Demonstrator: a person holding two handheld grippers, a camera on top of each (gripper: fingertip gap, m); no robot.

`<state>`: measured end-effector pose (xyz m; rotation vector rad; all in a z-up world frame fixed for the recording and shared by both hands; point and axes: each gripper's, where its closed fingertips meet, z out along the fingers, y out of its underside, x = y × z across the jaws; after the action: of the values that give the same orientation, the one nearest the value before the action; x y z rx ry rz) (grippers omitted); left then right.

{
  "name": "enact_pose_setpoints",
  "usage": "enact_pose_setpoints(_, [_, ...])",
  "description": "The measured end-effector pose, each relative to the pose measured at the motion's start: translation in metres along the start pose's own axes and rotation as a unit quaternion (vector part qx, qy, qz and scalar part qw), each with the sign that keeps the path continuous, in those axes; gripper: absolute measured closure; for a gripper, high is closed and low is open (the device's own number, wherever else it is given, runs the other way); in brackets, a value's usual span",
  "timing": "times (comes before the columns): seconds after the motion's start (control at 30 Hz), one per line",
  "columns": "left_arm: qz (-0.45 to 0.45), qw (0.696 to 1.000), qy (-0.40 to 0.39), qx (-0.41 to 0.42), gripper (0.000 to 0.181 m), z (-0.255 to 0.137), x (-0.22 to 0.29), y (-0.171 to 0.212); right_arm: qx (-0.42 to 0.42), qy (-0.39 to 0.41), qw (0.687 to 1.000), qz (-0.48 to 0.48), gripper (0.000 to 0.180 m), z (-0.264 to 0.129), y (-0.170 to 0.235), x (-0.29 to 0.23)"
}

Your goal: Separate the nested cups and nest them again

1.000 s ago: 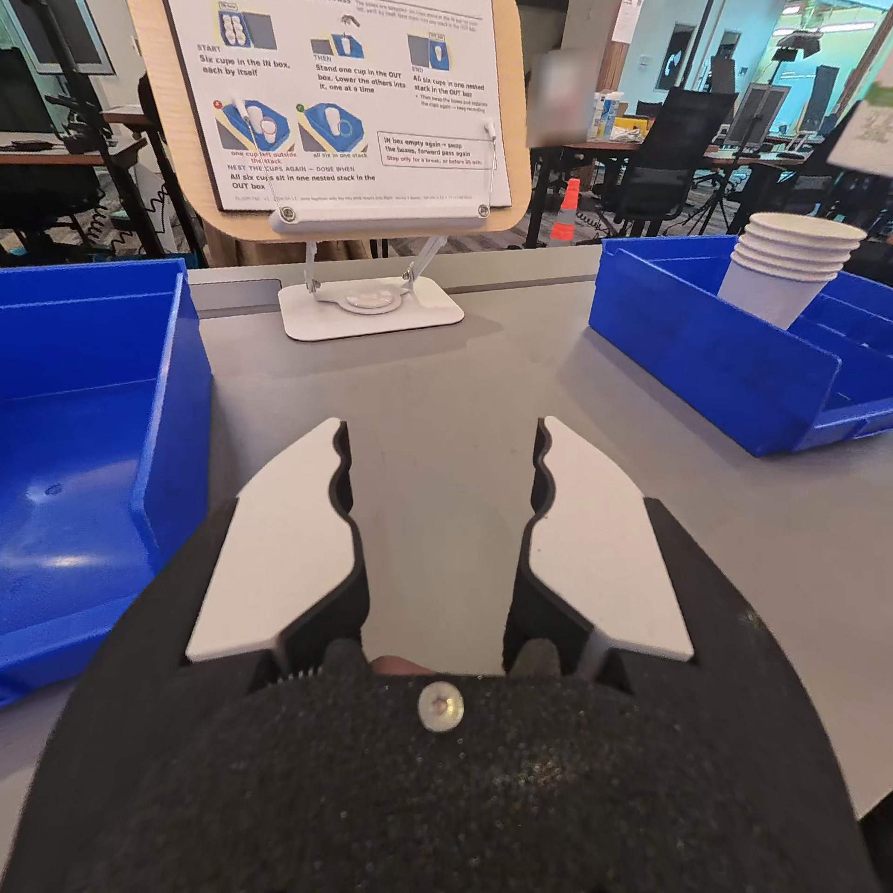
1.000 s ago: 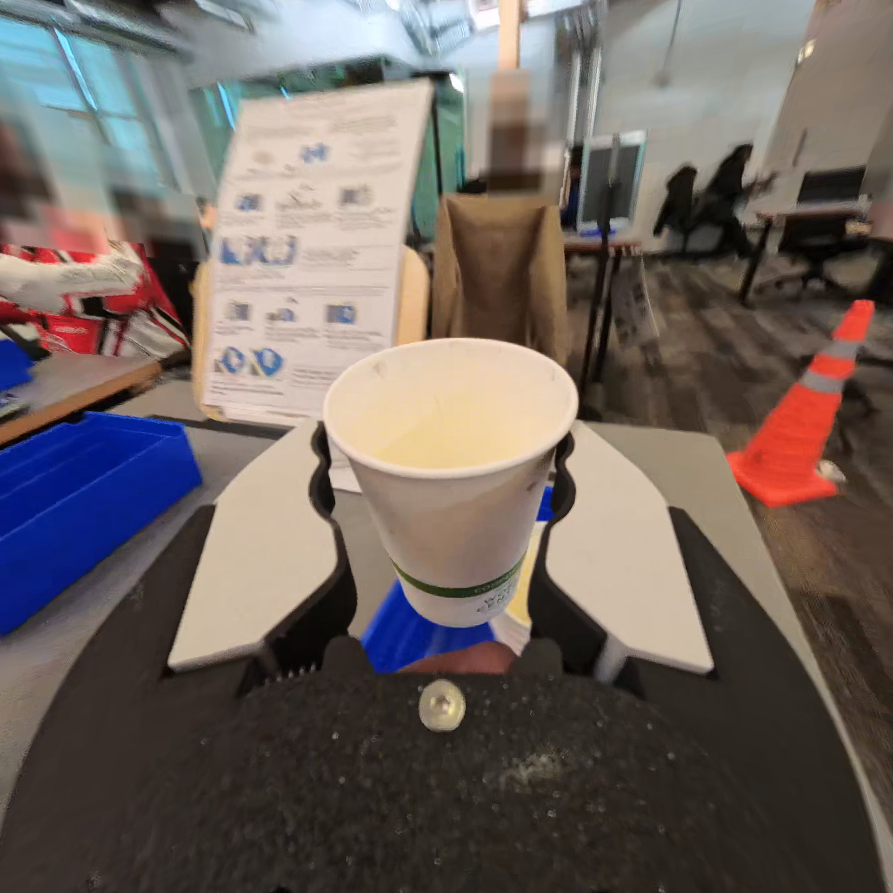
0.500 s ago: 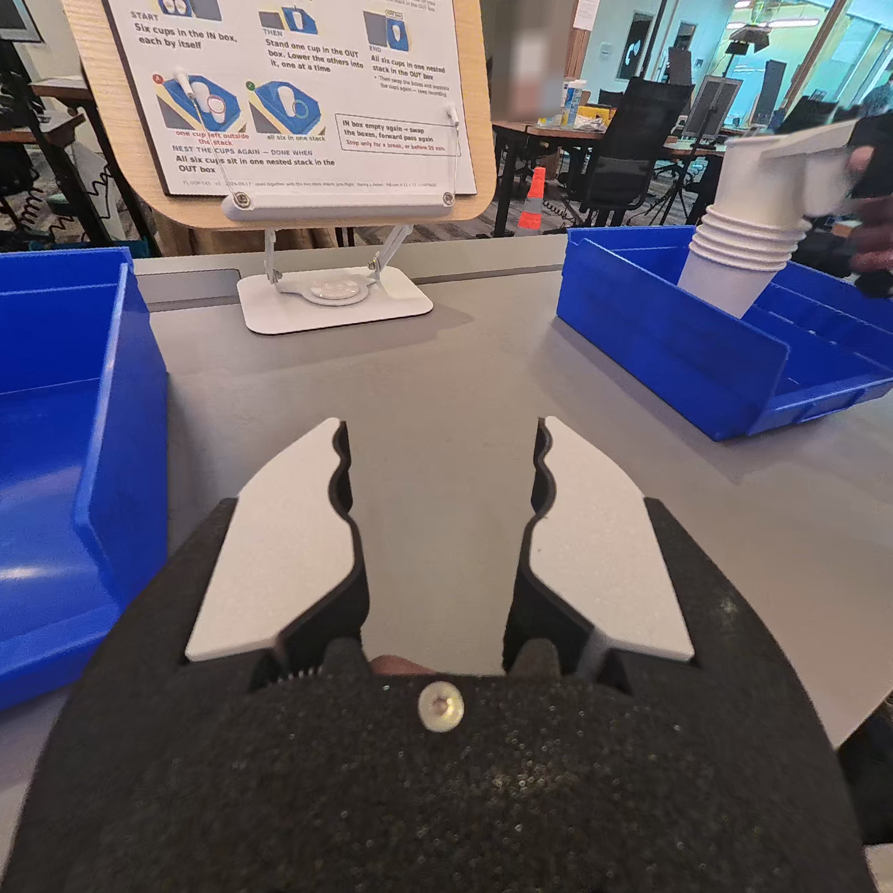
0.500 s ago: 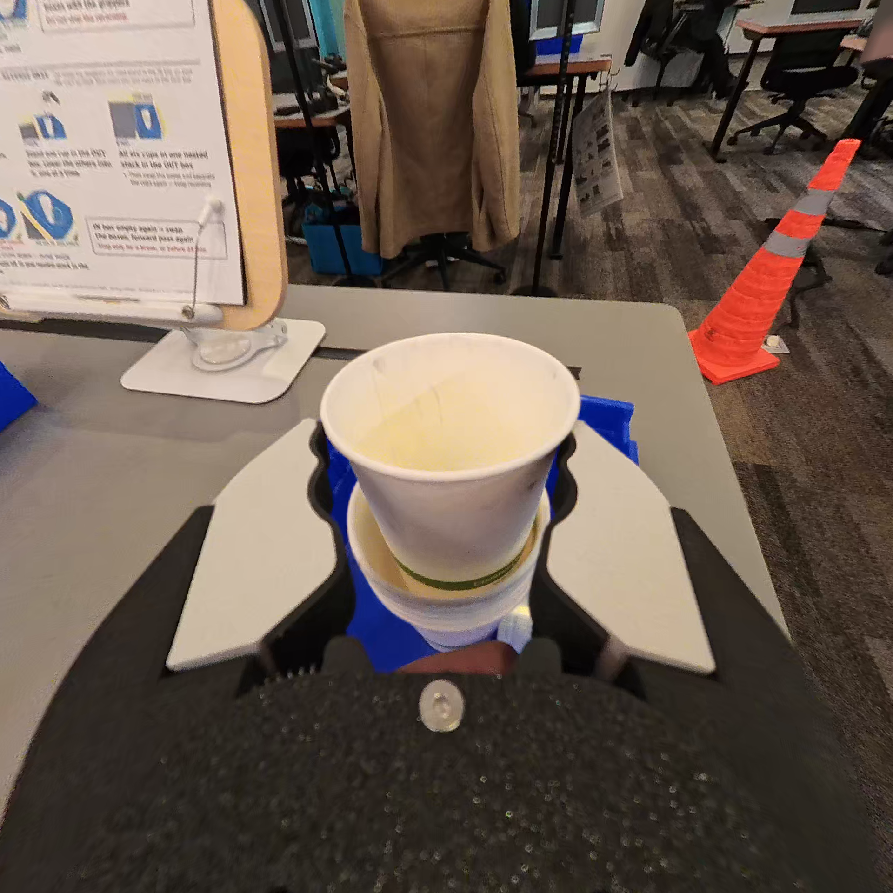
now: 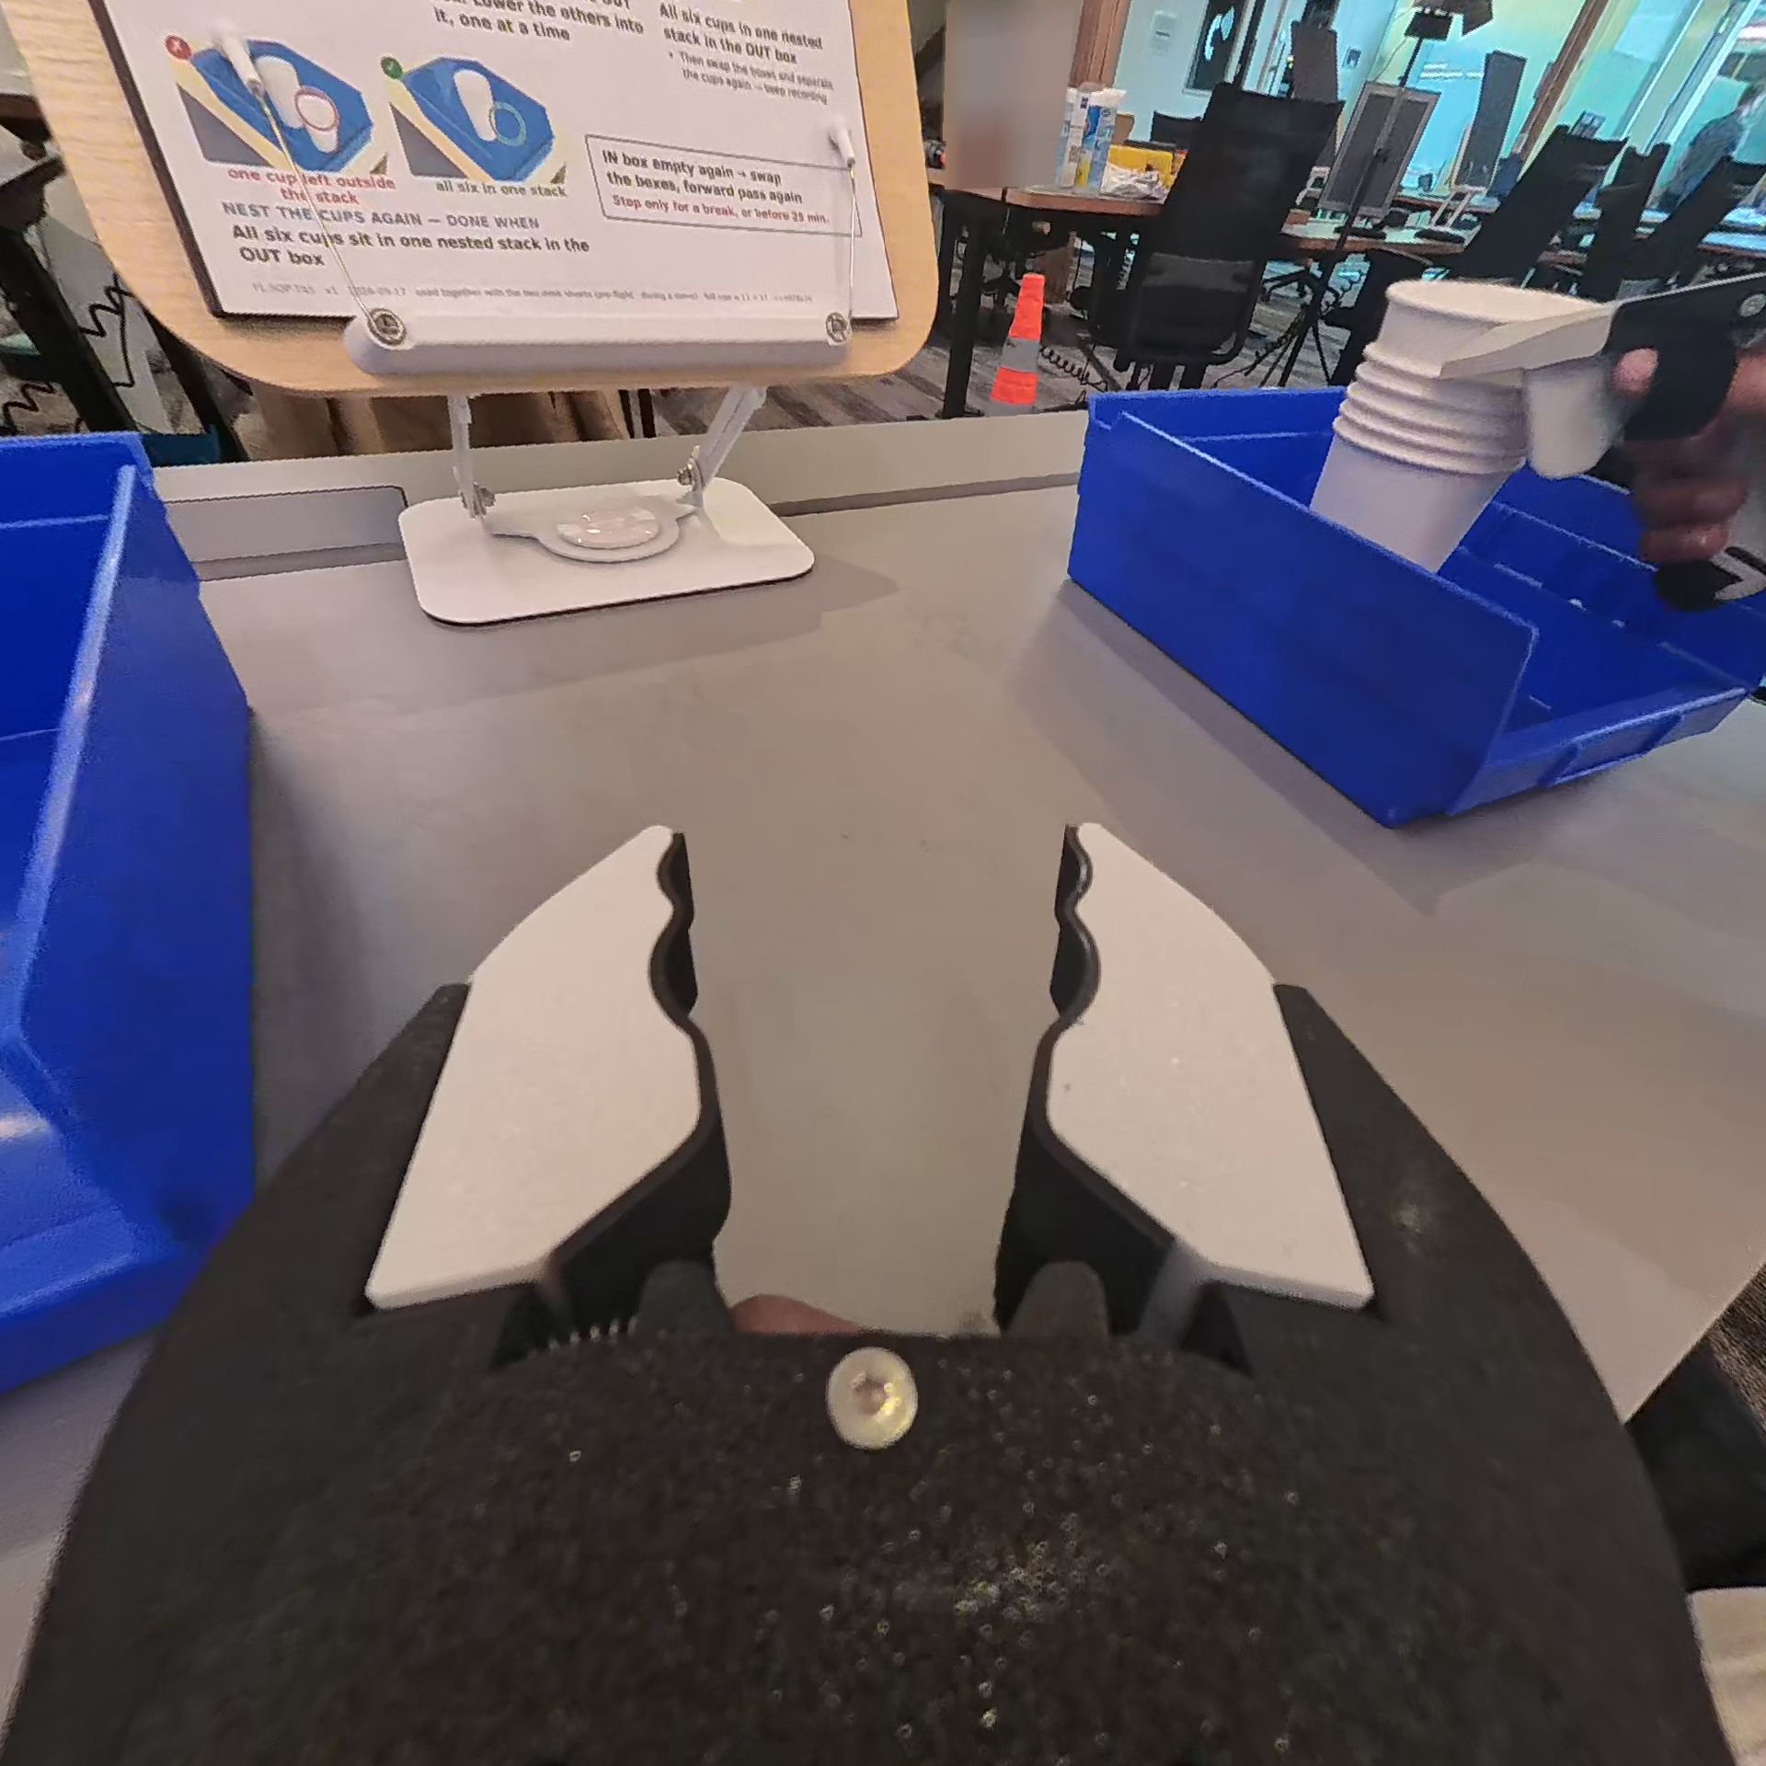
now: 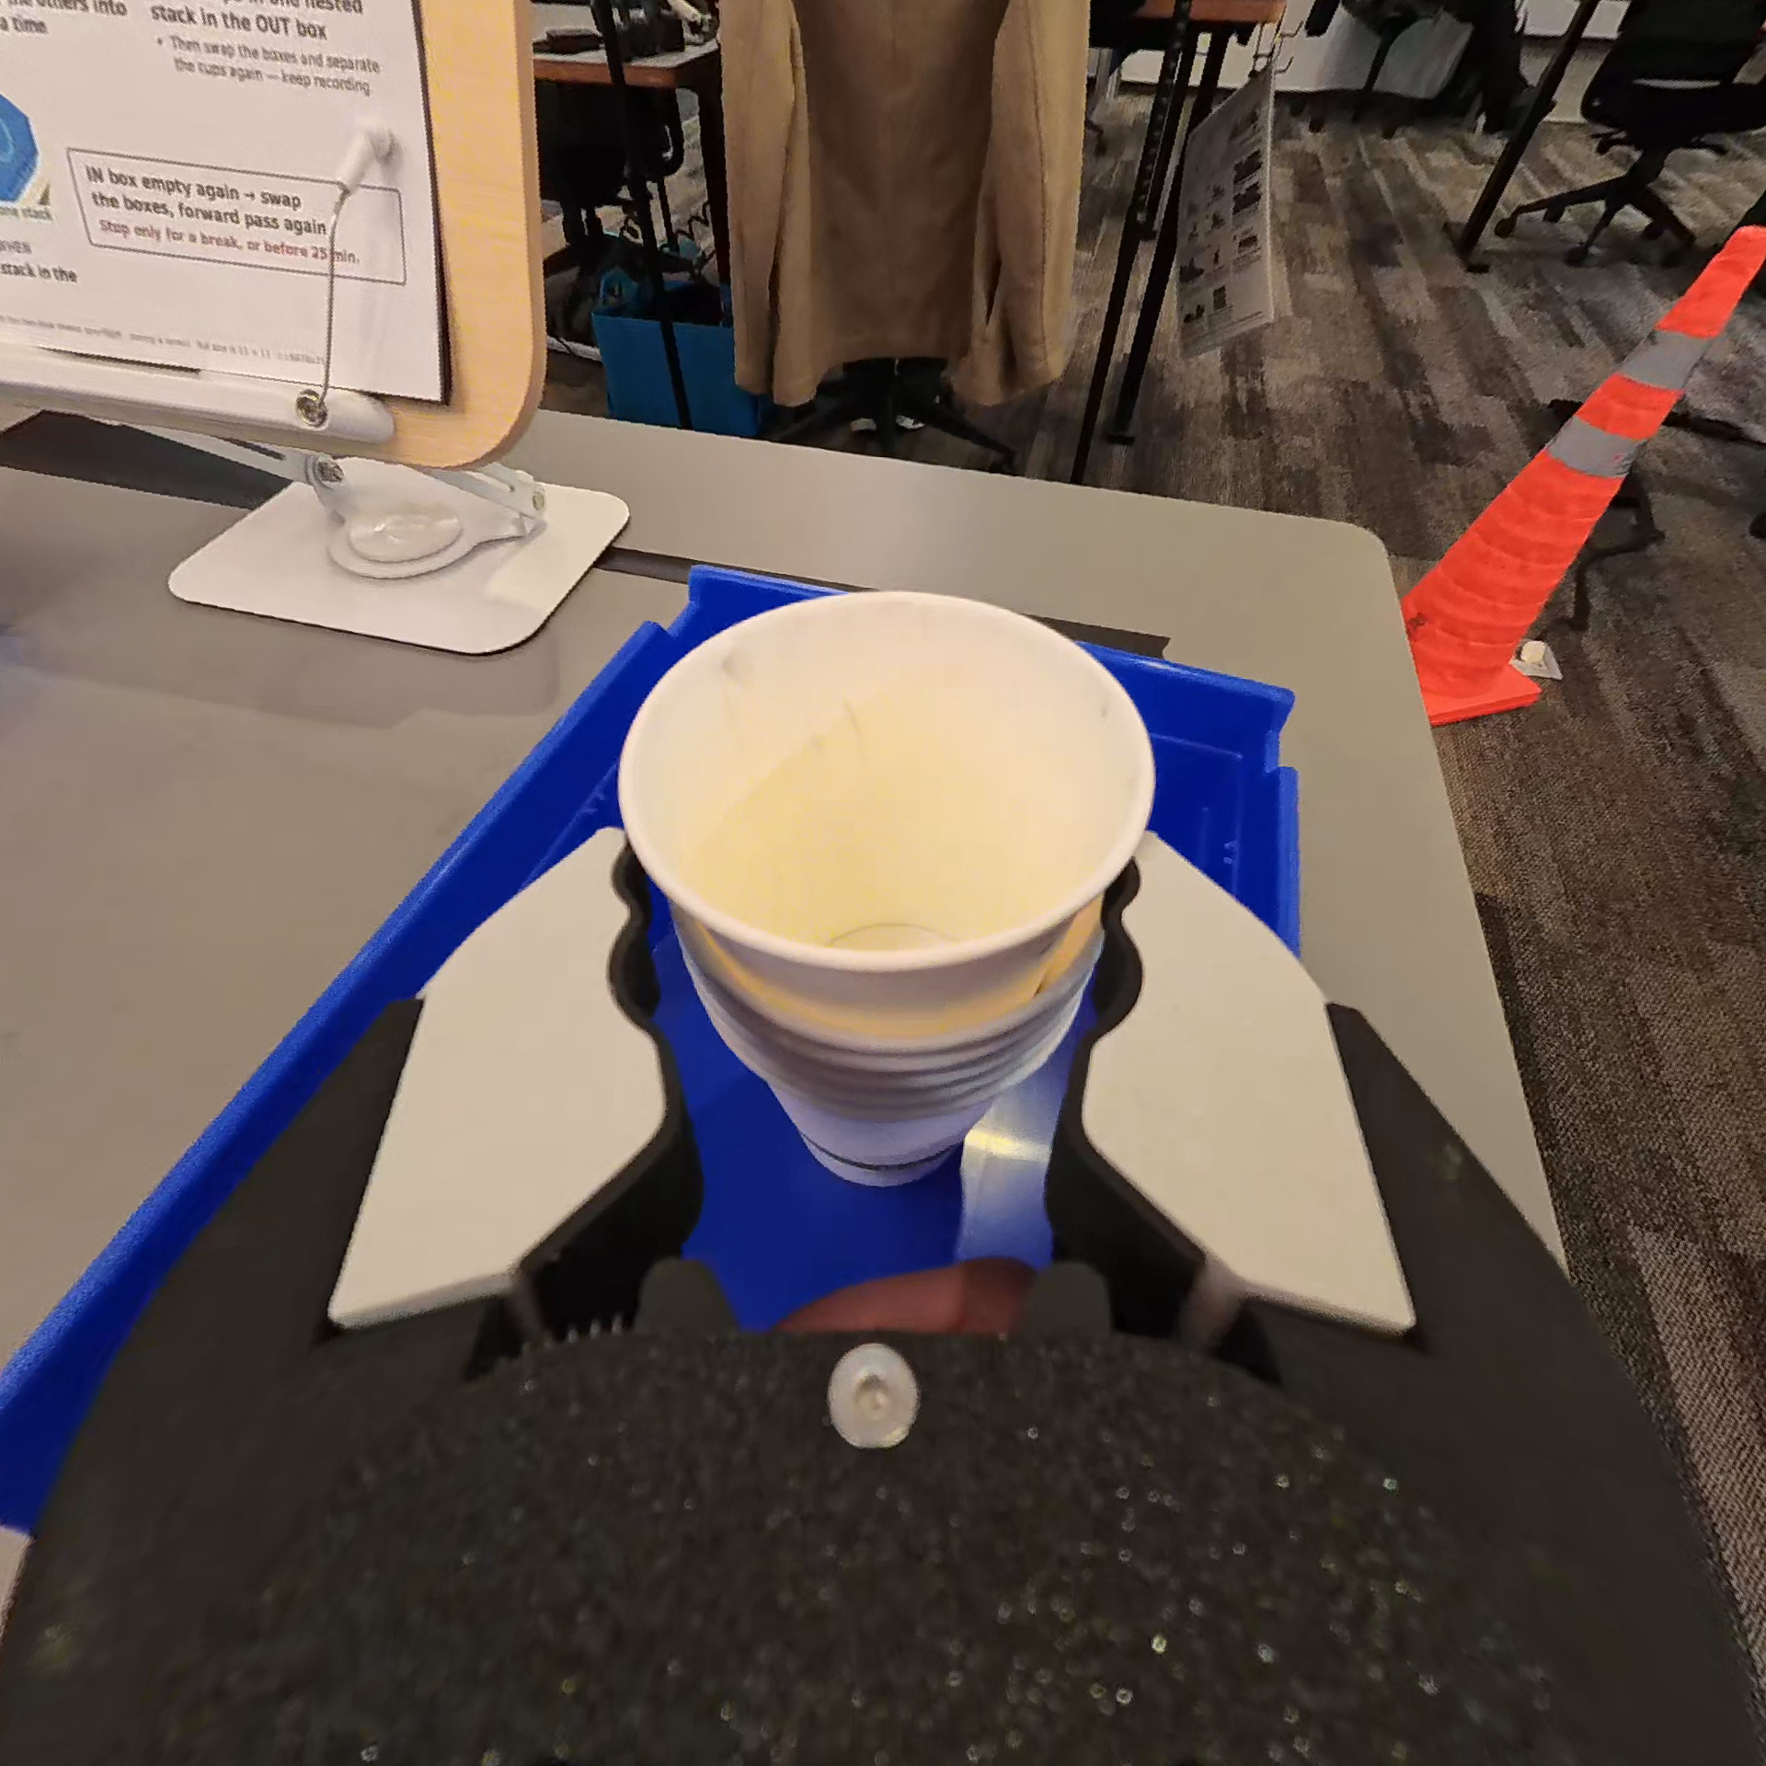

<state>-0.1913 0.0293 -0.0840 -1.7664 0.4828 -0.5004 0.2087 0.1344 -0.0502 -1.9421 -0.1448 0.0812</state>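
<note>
Top cup [image 6: 884, 812] sits almost fully down in the stack [image 6: 889, 1070], inside the right blue bin [image 6: 459, 917]. My right gripper [image 6: 874, 917] pinches it just under the rim. It's thin paper and probably crushes easily, so I grip lightly. Left gripper [image 5: 870, 927] hangs wide open, empty, over the table [image 5: 860, 688].
</note>
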Motion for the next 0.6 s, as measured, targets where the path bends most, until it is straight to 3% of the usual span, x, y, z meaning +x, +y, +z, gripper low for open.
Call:
enact_pose_setpoints(0.3, [-0.007, 1.0, -0.006, -0.012, 0.106, 0.003, -0.005, 0.007, 0.039, 0.056, 0.994, -0.09, 0.084, -0.044, 0.002, -0.012])
enact_pose_setpoints(0.6, [-0.02, 0.999, -0.026, -0.007, 0.105, -0.007, -0.016, 0.005, 0.148, -0.103, 0.984, 0.01, 0.089, -0.127, 0.057, -0.137])
